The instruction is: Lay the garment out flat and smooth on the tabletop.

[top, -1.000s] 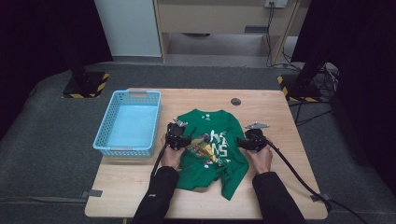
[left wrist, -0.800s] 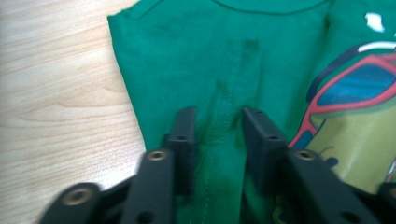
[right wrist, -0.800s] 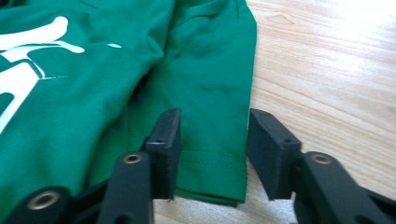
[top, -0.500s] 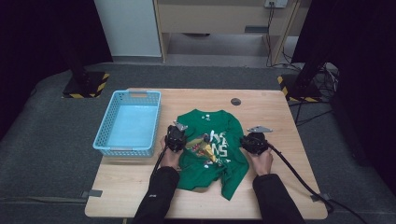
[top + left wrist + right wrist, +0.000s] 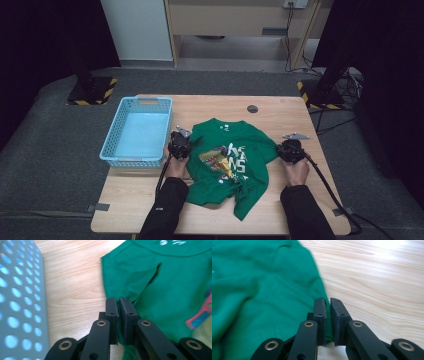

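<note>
here, a crumpled green cotton t-shirt with a white and multicoloured print (image 5: 227, 160) lies on the pale wooden table (image 5: 300, 210), roughly mid-table, collar pointing away from the person. its lower hem is bunched and folded toward the near edge.

left gripper (image 5: 118, 305): at the shirt's left edge, beside the sleeve. jaws have just been closing and now stand nearly pressed together, a thin fold of green cloth caught between the pads. in the high view this gripper (image 5: 179, 145) sits just beside the light blue perforated plastic basket (image 5: 112, 145), not touching it that i can tell.

right gripper (image 5: 328, 305): at the shirt's right edge. jaws have also just been closing; pinching the hem of the fabric, bare wood to the right of them. in the high view it (image 5: 289, 150) rests at the cloth's far right margin, its black cable (image 5: 330, 192) trailing back over the table.

basket stands left of the shirt, near the table's left edge. small dark round disc (image 5: 252, 108) on the wood beyond the collar, well apart from the cloth.
</note>
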A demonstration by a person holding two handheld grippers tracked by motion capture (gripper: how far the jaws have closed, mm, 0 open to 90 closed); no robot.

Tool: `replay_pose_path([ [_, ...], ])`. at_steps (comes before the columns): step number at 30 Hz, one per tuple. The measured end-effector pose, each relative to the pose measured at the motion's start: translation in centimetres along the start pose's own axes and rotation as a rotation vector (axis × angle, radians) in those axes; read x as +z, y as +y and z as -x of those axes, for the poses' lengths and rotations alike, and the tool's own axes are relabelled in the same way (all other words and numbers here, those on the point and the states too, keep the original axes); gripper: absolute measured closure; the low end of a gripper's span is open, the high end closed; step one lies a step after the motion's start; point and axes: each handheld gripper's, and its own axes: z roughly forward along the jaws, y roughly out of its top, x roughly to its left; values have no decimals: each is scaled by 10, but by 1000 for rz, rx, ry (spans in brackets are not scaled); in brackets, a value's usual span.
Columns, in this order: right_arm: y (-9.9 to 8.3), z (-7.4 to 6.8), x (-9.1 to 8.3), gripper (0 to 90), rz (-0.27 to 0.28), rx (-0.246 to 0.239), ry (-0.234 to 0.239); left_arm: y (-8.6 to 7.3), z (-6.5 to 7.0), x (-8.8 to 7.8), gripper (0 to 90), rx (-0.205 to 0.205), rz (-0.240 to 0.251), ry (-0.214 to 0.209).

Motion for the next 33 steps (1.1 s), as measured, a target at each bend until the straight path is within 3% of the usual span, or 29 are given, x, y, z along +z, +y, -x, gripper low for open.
replay_pose_path([
  [5, 0, 21, -2, 796, -15, 16, -26, 1, -1, -2, 853, -5, 2, 19],
  [9, -1, 29, -4, 719, -21, 37, -29, 3, 0, -6, 844, -3, 10, 36],
  [13, -3, 24, -8, 570, 0, 35, -22, 8, 0, -14, 661, -7, 55, 113],
  [16, -3, 20, -12, 498, 38, 52, 15, 14, 1, -22, 610, 0, 94, 130],
  [17, -2, 19, -13, 475, 48, 59, 27, 15, 3, -24, 593, 10, 112, 120],
  [19, -1, 16, -14, 434, 52, 55, 32, 18, 9, -25, 573, 49, 142, 52],
  [21, 0, 10, -15, 409, 54, 43, 49, 21, 18, -20, 548, 95, 134, 0],
  [24, 1, -1, -16, 383, 64, 17, 86, 22, 30, -5, 539, 132, 74, -27],
  [30, 0, -19, -12, 321, 37, -36, 140, 14, 25, 22, 458, 52, -45, -121],
  [32, -2, -22, -9, 309, 25, -40, 159, 11, 22, 27, 424, 45, -88, -114],
  [33, -3, -23, -7, 305, 17, -48, 157, 10, 19, 28, 405, 30, -81, -124],
])
